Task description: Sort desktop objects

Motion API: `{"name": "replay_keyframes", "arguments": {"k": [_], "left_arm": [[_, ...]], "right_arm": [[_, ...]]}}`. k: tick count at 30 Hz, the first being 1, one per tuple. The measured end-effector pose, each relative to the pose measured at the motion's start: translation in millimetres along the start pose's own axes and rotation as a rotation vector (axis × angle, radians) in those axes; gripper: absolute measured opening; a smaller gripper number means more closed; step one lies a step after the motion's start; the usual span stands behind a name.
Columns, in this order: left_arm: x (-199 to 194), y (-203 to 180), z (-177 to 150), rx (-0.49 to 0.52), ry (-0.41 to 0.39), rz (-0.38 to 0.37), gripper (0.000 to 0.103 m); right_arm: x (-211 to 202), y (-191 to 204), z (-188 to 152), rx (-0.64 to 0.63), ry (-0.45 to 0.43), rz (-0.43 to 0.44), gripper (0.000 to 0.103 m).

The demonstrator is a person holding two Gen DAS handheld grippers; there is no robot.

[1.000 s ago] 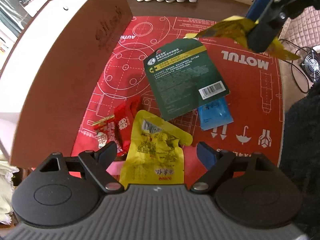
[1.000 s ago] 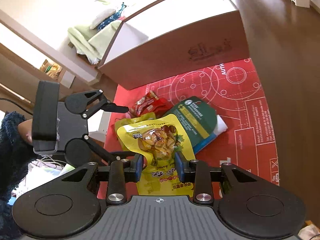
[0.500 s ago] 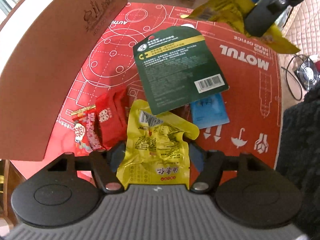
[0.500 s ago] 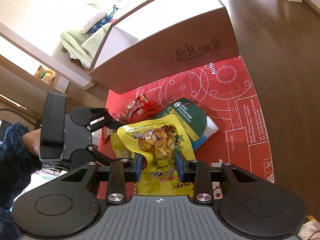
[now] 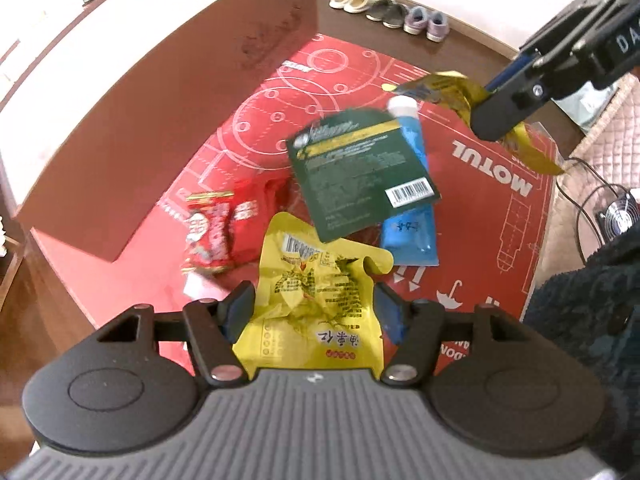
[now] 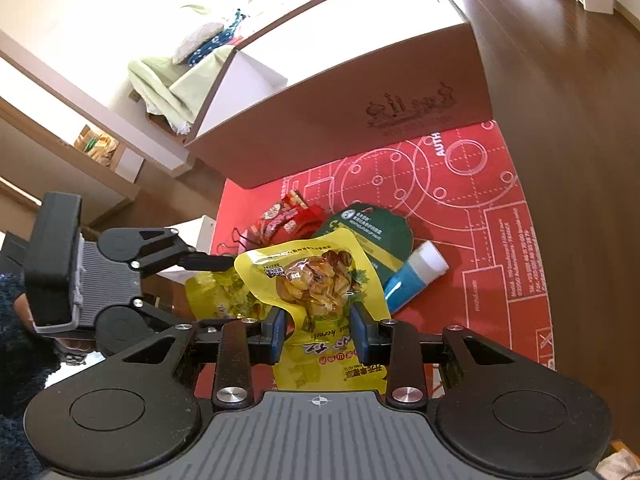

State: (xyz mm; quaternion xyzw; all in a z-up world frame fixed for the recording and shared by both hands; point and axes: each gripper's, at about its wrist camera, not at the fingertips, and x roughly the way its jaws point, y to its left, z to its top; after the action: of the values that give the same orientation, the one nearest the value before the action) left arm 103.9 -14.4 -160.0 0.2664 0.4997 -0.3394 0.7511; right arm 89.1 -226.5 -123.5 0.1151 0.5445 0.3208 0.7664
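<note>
My left gripper (image 5: 312, 308) is shut on a crumpled yellow snack pouch (image 5: 312, 280), its blue pads pressing both edges low over the red mat (image 5: 500, 220). In the right wrist view my right gripper (image 6: 318, 330) is shut on a second yellow pouch with chestnuts (image 6: 316, 276), held in the air above the pile. That pouch (image 5: 440, 84) also hangs at the upper right of the left wrist view. On the mat lie a green card (image 5: 360, 176), a blue tube (image 5: 408, 232) partly under it, and red snack packets (image 5: 216, 232).
A large brown cardboard box (image 5: 160, 120) with a white inside stands along the mat's left edge. Shoes (image 5: 392, 12) line the far wall. A small fan (image 5: 620, 216) and its cable sit right of the mat. A dark fuzzy sleeve (image 5: 580, 312) is at the right.
My left gripper moved in over the yellow pouch and its fingers closed from wide open onto it. The right gripper kept hold of the chestnut pouch and rose a little.
</note>
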Motion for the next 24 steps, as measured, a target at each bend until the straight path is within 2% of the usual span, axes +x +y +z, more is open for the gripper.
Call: {"name": "replay_keyframes", "arguments": {"k": [6, 15, 20, 24], "left_arm": [[-17.3, 7.2, 0.9, -0.048, -0.024, 0.032, 0.061], [-42.0, 12.9, 10.9, -0.107, -0.084, 0.019, 0.06], [-54.6, 13.5, 14.6, -0.12, -0.117, 0.012, 0.06], [-60.4, 12.8, 19.2, -0.112, -0.13, 0.034, 0.06]], "right_arm": [[0.9, 4.6, 5.4, -0.02, -0.014, 0.008, 0.032], [-0.9, 2.7, 9.3, -0.023, -0.029, 0.006, 0.032], [-2.0, 2.1, 10.8, -0.03, -0.034, 0.002, 0.032], [-3.1, 2.7, 12.9, -0.037, -0.041, 0.003, 0.032]]}}
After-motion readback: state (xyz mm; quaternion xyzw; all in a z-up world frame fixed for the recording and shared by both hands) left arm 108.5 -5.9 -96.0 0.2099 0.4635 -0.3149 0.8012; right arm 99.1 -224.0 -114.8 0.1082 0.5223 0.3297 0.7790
